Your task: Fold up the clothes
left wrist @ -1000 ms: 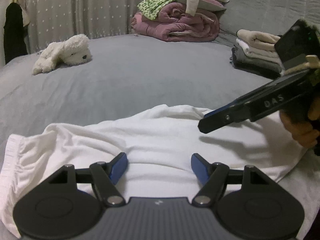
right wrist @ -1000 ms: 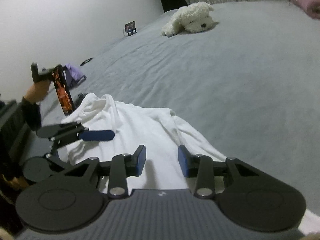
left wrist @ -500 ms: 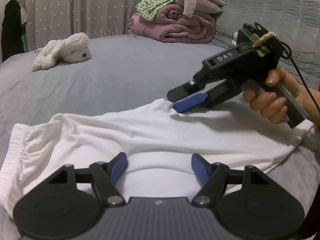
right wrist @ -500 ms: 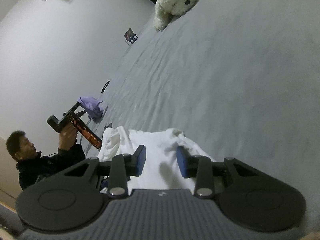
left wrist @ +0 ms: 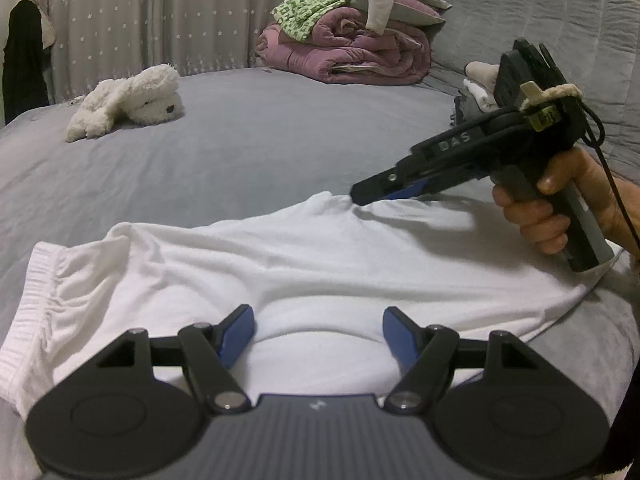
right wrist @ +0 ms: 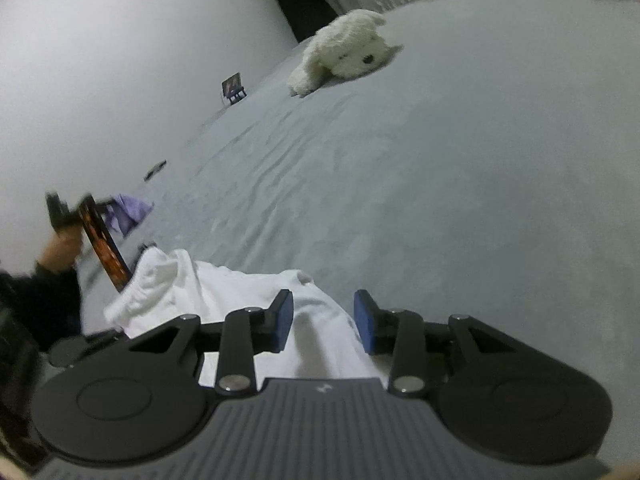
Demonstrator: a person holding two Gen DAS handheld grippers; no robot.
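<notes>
White garment [left wrist: 320,264] lies spread across the grey bed [left wrist: 248,152], ribbed hem at its left end. Left gripper [left wrist: 318,330] hovers above the middle, jaws wide and empty. Right gripper [right wrist: 323,320] sits at the far edge, jaws narrow, cloth between (contact unclear). Plush toy [left wrist: 128,100] rests well apart.

Bedroom: grey bed [left wrist: 248,152], plush toy [left wrist: 132,100]

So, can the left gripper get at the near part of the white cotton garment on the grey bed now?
Probably yes. The left gripper hangs open just over the white cotton garment, nothing lies between, and the right gripper works at the far edge.
</notes>
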